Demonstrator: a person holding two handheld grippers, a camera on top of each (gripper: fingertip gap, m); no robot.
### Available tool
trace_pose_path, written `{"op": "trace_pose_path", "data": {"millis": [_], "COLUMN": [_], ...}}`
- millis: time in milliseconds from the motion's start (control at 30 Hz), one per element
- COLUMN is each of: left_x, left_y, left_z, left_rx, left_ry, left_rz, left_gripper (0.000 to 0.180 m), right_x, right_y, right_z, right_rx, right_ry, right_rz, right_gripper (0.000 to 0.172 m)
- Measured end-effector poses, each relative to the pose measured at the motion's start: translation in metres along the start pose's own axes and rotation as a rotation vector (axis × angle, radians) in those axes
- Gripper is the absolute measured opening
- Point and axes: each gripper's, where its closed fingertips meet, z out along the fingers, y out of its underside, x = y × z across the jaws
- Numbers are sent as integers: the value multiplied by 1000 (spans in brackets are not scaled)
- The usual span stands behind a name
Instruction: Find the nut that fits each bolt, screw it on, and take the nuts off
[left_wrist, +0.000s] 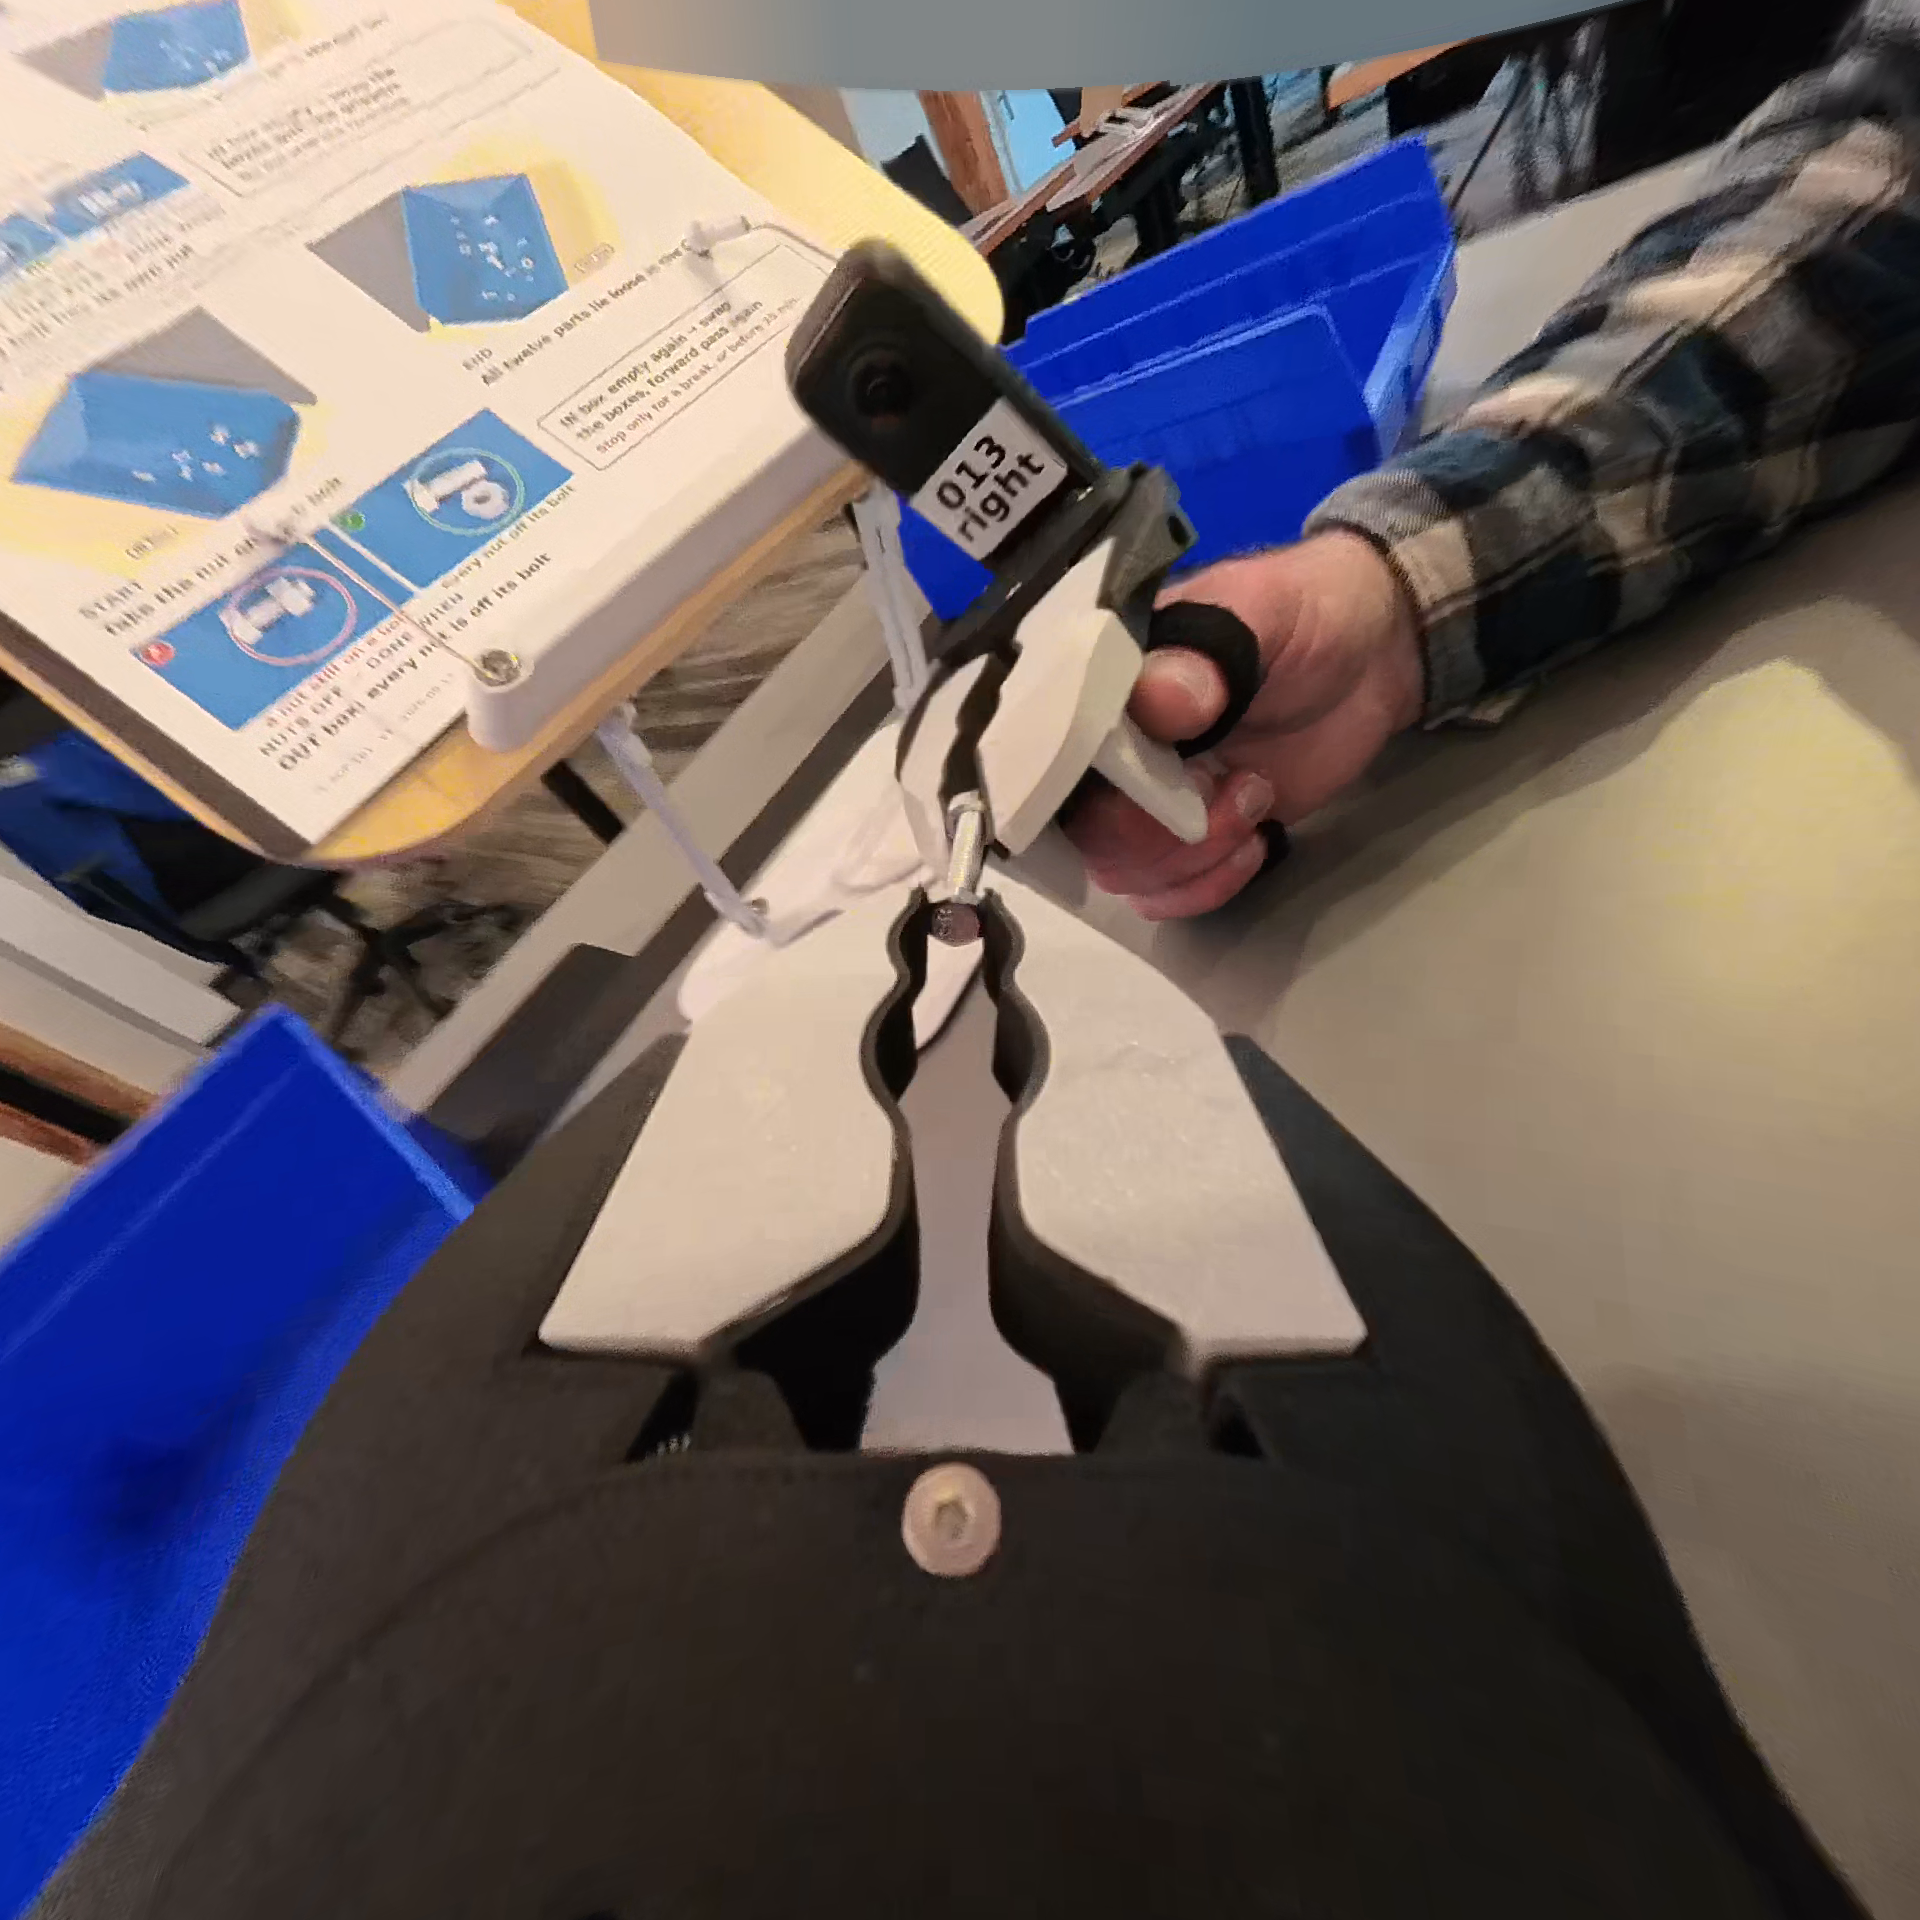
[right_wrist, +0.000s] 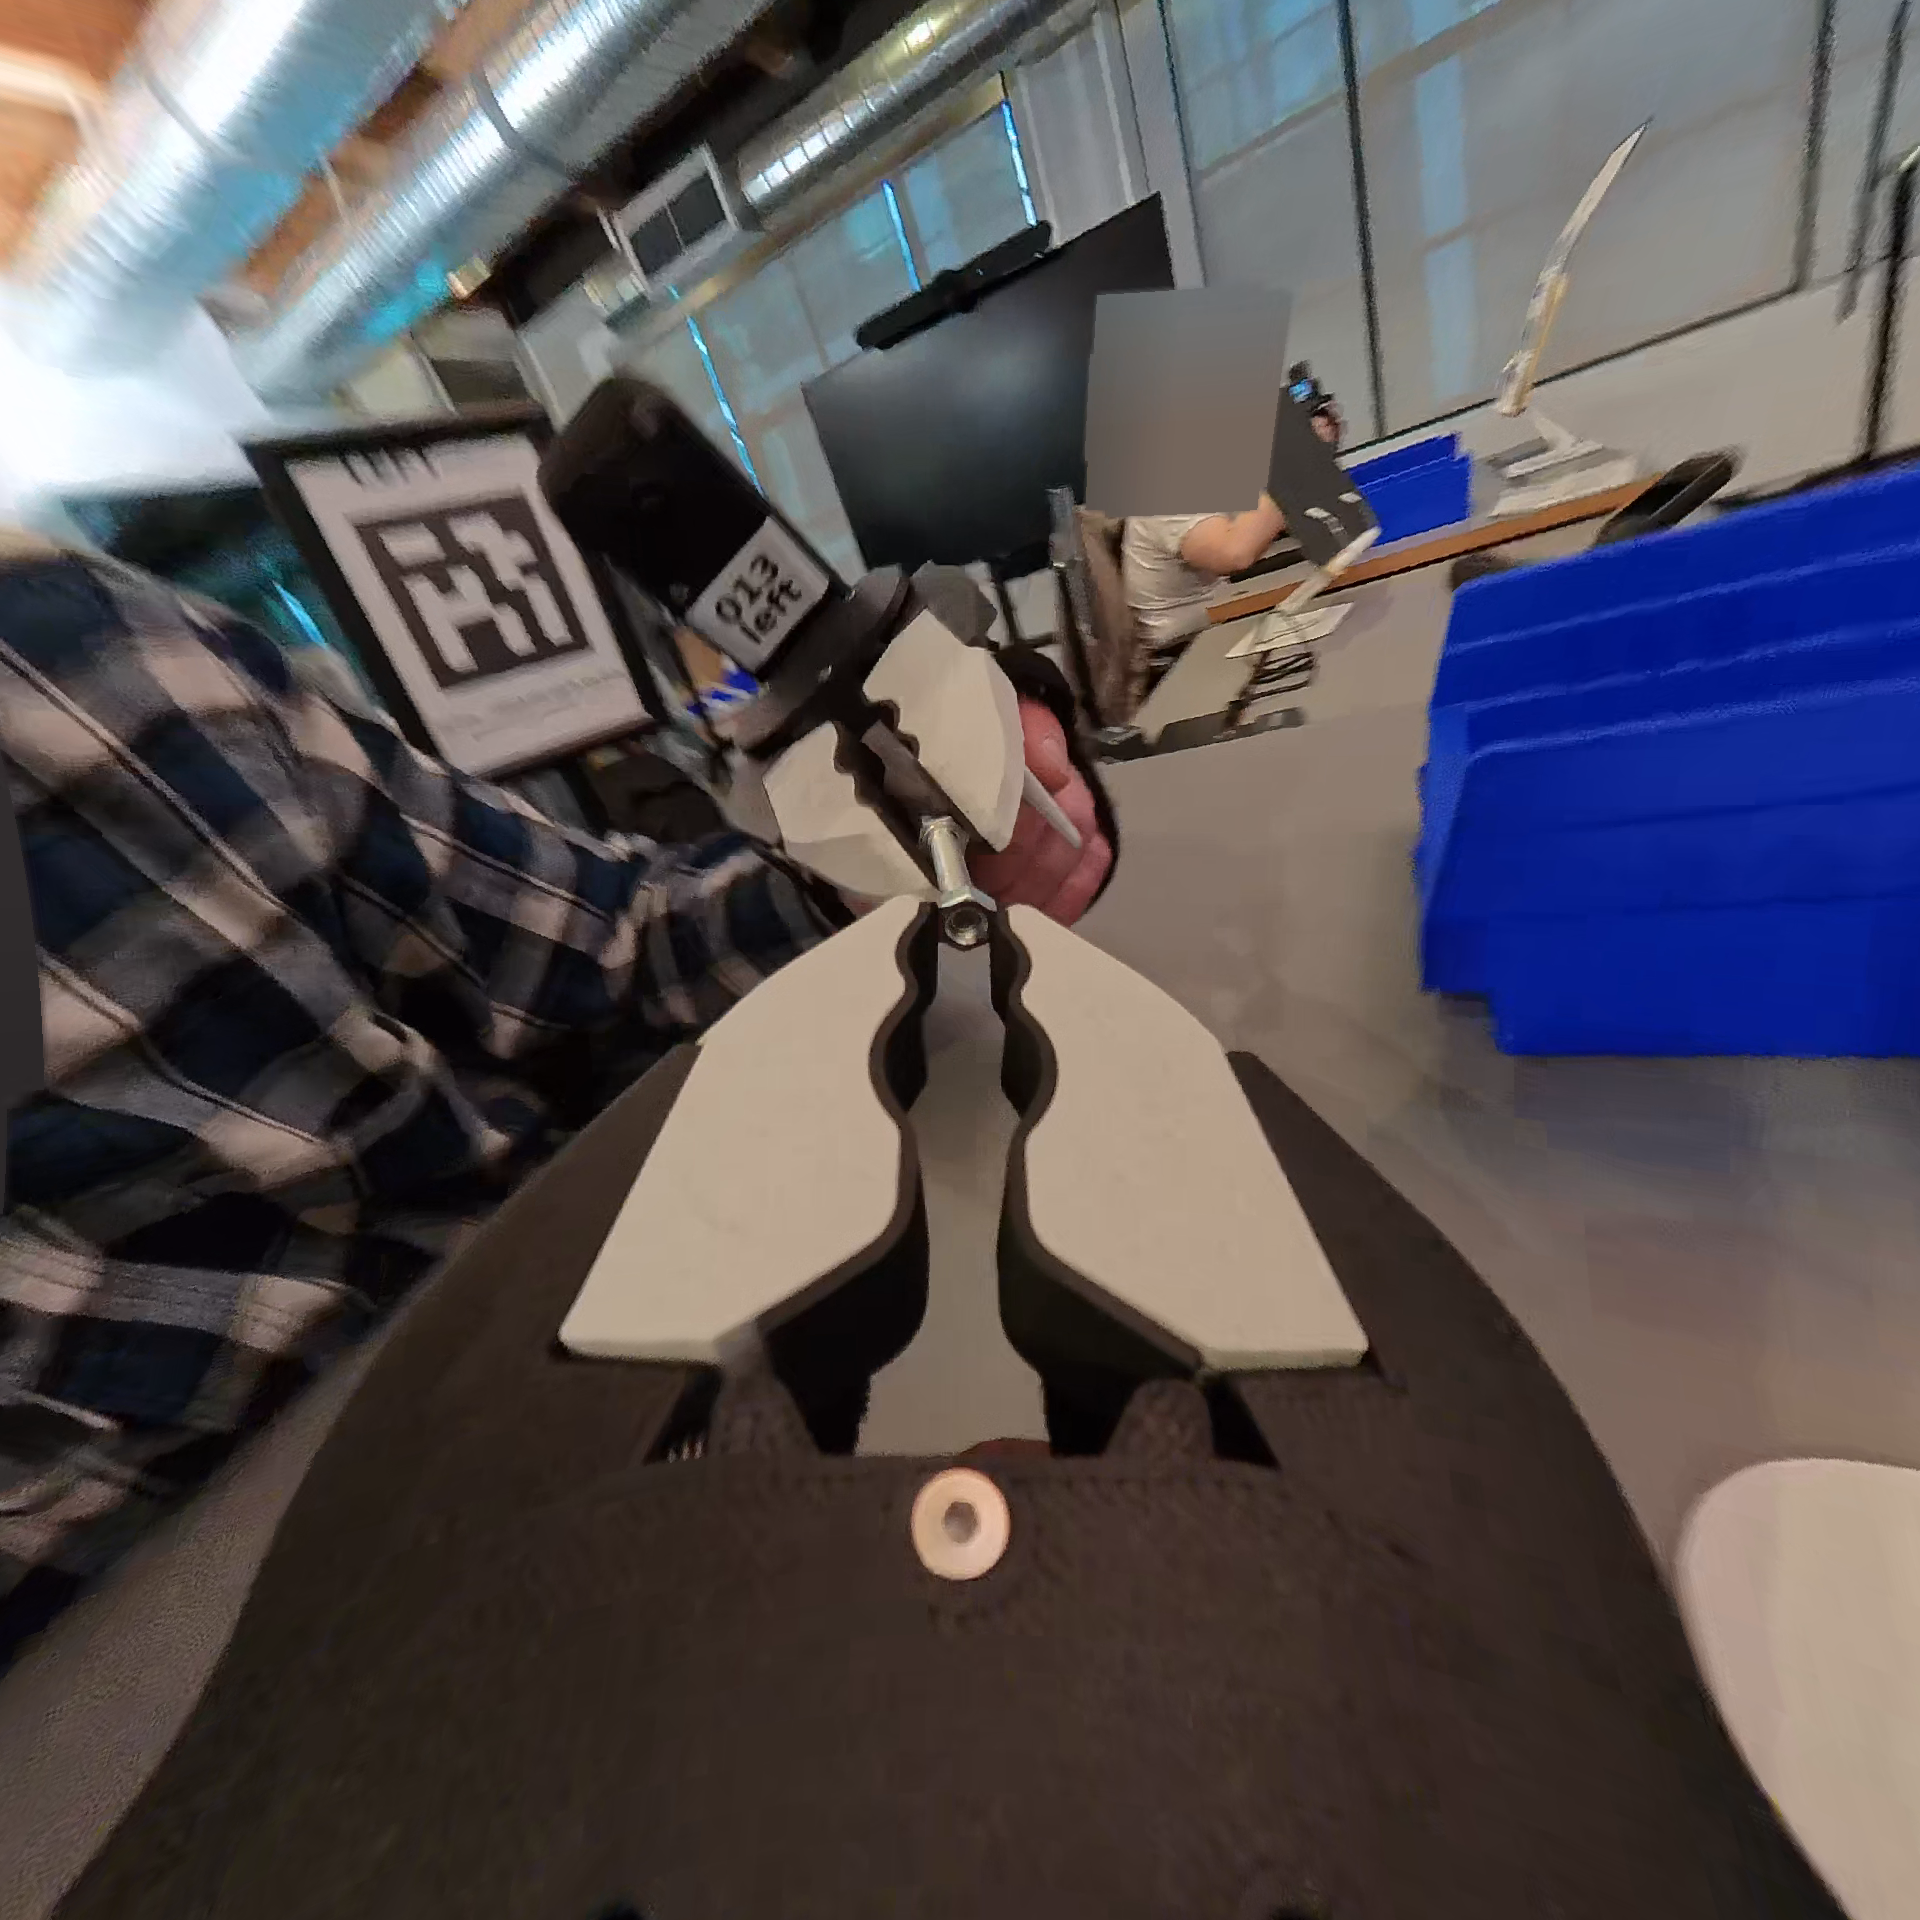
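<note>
The right gripper (right_wrist: 964, 928) has both fingertips closed on a silver hex nut (right_wrist: 966, 925), its threaded bore facing the camera. The nut sits on the end of a silver bolt (right_wrist: 948, 854). The left gripper (right_wrist: 928, 828) opposite clamps the bolt's head end. A hand (right_wrist: 1049, 831) holds the left gripper; a plaid sleeve (right_wrist: 260, 883) runs leftward. Blue bins (right_wrist: 1683, 790) stand on the grey table (right_wrist: 1299, 914) at right.

Each gripper (left_wrist: 958, 920) has a black body, pale grey fingers (left_wrist: 769, 1164) with wavy black inner edges, and one silver screw (left_wrist: 951, 1519) behind the jaws. A white label (left_wrist: 987, 488) sits behind the far gripper's jaws. The sleeve (left_wrist: 1662, 436) is navy-and-white plaid.
</note>
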Motion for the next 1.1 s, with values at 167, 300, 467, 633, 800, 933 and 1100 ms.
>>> {"op": "trace_pose_path", "data": {"millis": [167, 300, 467, 633, 800, 933, 1100], "left_x": [7, 11, 12, 7, -1, -1, -1], "left_y": [-5, -3, 1, 2, 10, 4, 3], "left_z": [-4, -7, -7, -4, 1, -1, 0], "left_rx": [58, 88, 113, 123, 71, 72, 50], "left_ry": [223, 368, 456, 375, 173, 64, 6], "left_rz": [-350, -560, -720, -620, -342, -128, -17], "left_gripper": [9, 9, 9, 25, 49, 39, 35], "right_x": [-6, -5, -1, -2, 2, 5, 4], "right_y": [1, 3, 7, 1, -8, -8, -5], "right_z": [1, 2, 2, 1, -6, -9, -9], "right_rx": [-143, -246, -363, -245, -83, -10, 16], "right_ry": [157, 277, 392, 325, 197, 71, -32], "right_rz": [-437, -724, -1004, -774, -388, -115, 79], "right_gripper": [10, 10, 10, 10, 10, 10, 10]}}
